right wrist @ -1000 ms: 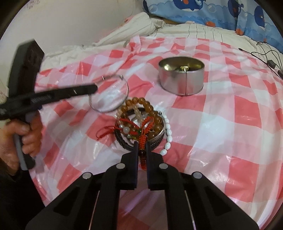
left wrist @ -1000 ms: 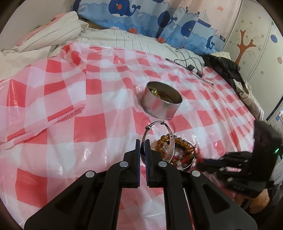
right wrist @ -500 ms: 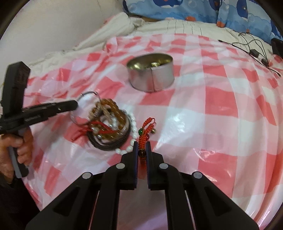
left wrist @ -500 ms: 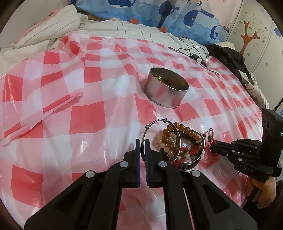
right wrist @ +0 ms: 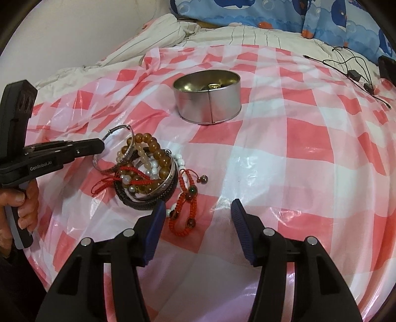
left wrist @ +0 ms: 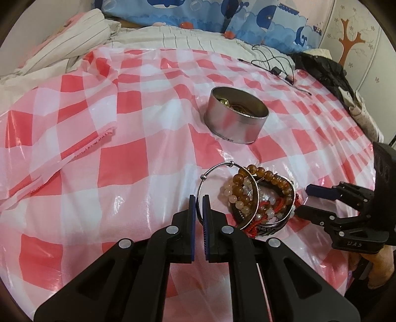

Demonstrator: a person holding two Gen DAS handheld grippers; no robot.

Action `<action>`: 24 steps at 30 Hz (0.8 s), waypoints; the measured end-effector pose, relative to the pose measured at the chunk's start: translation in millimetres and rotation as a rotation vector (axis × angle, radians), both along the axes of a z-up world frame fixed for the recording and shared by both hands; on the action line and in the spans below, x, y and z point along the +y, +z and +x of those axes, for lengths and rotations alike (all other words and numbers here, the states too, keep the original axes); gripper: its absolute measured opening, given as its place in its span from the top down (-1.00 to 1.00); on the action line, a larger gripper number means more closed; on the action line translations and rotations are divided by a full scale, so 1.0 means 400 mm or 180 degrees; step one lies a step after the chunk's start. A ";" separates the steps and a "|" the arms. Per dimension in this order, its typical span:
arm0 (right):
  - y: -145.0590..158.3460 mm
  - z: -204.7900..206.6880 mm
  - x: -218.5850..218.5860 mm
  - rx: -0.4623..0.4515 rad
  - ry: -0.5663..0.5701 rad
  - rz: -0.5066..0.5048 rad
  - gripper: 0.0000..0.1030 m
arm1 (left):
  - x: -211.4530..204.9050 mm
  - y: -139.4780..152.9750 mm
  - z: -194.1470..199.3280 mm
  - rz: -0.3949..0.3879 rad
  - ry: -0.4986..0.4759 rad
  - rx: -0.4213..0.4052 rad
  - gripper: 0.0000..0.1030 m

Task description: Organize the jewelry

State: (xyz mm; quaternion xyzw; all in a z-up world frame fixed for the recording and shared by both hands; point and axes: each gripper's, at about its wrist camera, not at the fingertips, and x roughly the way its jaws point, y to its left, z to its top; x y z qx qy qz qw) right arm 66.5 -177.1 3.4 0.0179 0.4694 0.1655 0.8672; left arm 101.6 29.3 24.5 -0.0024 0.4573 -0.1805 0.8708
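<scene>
A pile of bracelets [right wrist: 146,173] lies on the red-checked plastic sheet [right wrist: 284,158]: amber beads, white beads, dark bands, red cords. My left gripper [left wrist: 199,200] is shut on a thin silver bangle [left wrist: 224,167] at the pile's left edge; it also shows in the right wrist view [right wrist: 118,130]. My right gripper [right wrist: 196,210] is open, just in front of a red cord bracelet [right wrist: 185,205] that lies on the sheet beside the pile. A round silver tin [right wrist: 208,96] with gold pieces inside stands beyond the pile; it also shows in the left wrist view [left wrist: 236,117].
Striped bedding [right wrist: 158,42] and a blue whale-print pillow [left wrist: 222,12] lie behind the sheet. Black cables [right wrist: 351,67] lie at the far right. Dark clothing [left wrist: 324,71] is heaped at the right edge.
My right gripper has opened and let go of the red cord bracelet, which now lies on the sheet. My left gripper stays shut on the silver bangle, lowered by the pile.
</scene>
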 end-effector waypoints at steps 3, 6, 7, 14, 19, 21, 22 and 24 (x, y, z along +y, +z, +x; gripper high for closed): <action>-0.003 0.000 0.007 0.0000 0.0029 -0.0072 -0.06 | -0.008 -0.006 0.001 0.0070 -0.0017 0.0018 0.90; -0.006 -0.002 0.016 -0.0011 0.0062 -0.0171 -0.06 | -0.014 -0.016 0.003 0.0114 -0.0037 0.0058 0.83; -0.007 -0.003 0.019 -0.0013 0.0077 -0.0196 -0.06 | -0.016 -0.018 0.003 0.0127 -0.0047 0.0060 0.82; -0.002 -0.004 0.013 0.0022 0.0131 -0.0011 0.71 | -0.039 -0.014 -0.009 0.0284 -0.0183 -0.0065 0.92; 0.018 -0.007 0.002 -0.0064 0.0067 0.0047 0.71 | -0.029 0.002 -0.009 0.0219 -0.0166 -0.0116 0.96; 0.027 -0.007 -0.004 -0.0109 0.0024 0.0047 0.71 | -0.029 0.005 -0.011 0.0221 -0.0164 -0.0134 0.95; 0.032 -0.008 -0.009 -0.0141 -0.0011 0.0029 0.71 | -0.028 0.007 -0.011 0.0215 -0.0164 -0.0144 0.95; 0.036 -0.006 -0.016 -0.0160 -0.0054 0.0005 0.71 | -0.026 0.011 -0.013 0.0199 -0.0159 -0.0161 0.95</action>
